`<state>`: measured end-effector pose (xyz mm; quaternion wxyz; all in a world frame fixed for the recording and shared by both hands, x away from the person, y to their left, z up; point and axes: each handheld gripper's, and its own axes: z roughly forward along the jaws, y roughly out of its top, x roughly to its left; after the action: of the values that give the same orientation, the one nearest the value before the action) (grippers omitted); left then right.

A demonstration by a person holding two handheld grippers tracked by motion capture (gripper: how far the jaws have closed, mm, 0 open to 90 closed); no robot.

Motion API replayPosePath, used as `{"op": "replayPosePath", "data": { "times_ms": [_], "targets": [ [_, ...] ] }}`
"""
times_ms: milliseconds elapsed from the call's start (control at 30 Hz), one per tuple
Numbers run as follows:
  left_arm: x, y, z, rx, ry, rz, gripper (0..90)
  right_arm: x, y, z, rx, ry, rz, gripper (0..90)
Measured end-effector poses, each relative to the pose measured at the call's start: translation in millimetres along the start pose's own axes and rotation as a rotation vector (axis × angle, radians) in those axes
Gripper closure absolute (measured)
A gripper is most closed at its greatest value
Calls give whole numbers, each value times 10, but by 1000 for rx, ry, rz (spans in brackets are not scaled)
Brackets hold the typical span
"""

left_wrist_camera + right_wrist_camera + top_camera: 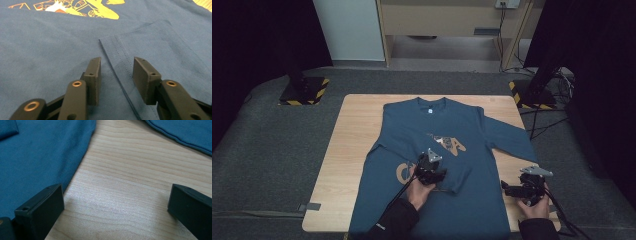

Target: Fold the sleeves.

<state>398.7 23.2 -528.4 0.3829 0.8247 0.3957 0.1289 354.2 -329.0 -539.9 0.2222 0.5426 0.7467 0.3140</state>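
A blue long-sleeved shirt [437,125] lies flat, front up, on the wooden table [352,145], with a tan print [454,145] on its chest. One sleeve is folded across the body, and its cuff [145,47] rests on the shirt's front. My left gripper [436,175] hangs low over that cuff. In the left gripper view its jaws [117,63] stand apart on either side of the cuff's stitched edge, and the cloth lies flat and unpinched. My right gripper [518,190] is open [116,192] just above bare wood beside the shirt's side edge [45,157].
The other sleeve [512,140] stretches out toward the table's right edge; its edge [185,132] crosses the right gripper view's top. Grey carpet surrounds the table. Two black stands with striped bases [304,90] sit at the far corners, with cables on the right.
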Motion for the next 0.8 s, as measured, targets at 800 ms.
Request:
{"op": "replayPosePath", "data": {
  "times_ms": [800],
  "targets": [
    [-339, 184, -289, -93, -166, 80, 866, -3, 6, 4, 2, -7, 11, 6]
  ]
}}
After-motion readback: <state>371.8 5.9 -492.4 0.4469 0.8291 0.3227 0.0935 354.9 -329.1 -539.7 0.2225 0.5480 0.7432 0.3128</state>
